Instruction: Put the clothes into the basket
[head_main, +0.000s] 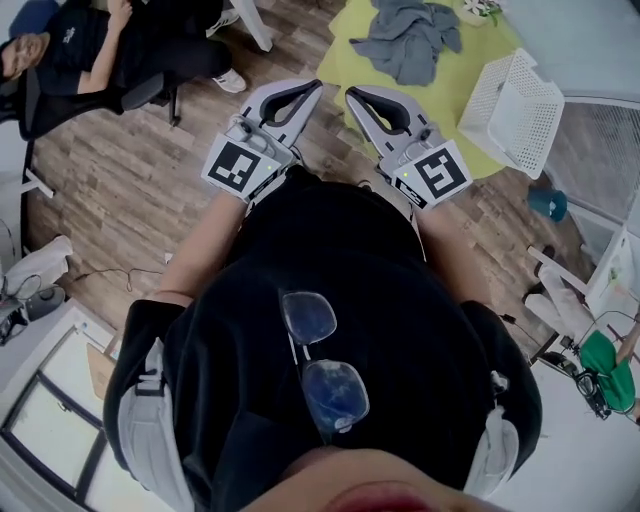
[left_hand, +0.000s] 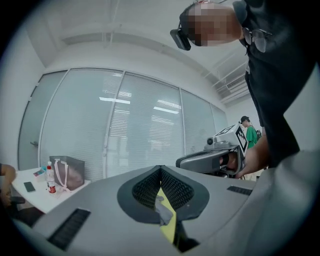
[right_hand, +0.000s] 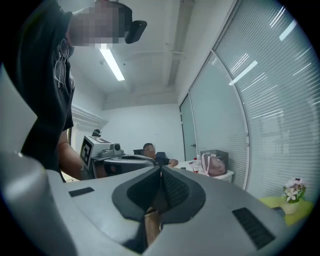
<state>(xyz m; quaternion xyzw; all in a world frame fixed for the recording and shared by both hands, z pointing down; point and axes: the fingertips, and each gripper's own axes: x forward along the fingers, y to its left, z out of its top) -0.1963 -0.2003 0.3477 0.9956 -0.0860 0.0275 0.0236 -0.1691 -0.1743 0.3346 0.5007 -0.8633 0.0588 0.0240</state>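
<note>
- Head view: I hold both tools close to my chest, above the wooden plank floor (head_main: 130, 170). My left gripper (head_main: 297, 95) and right gripper (head_main: 365, 100) sit side by side, each with its jaws pressed together and nothing in them
- Head view: the crumpled grey clothes (head_main: 405, 40) lie in a heap on the yellow-green table (head_main: 455, 85), well ahead of me. The white slatted plastic basket (head_main: 515, 110) sits tipped at the table's right edge, apart from the heap
- Left gripper view: the left gripper (left_hand: 161, 172) has its ribbed pads meeting at the tips. Only a far-off sliver of table and grey cloth shows through the slit below them, and the right gripper (left_hand: 210, 157) floats just beside
- Right gripper view: the right gripper (right_hand: 161, 172) is likewise closed and empty, with the left gripper (right_hand: 117, 160) next to it
- The task looks barely begun, and I judge the reach to the heap is the step in hand
- I should spread the jaws before arriving, come down on a raised fold and bite deep so the soft cloth cannot slip
- Since the basket looks tipped, my other tool could steady its rim while I carry the cloth over it
</note>
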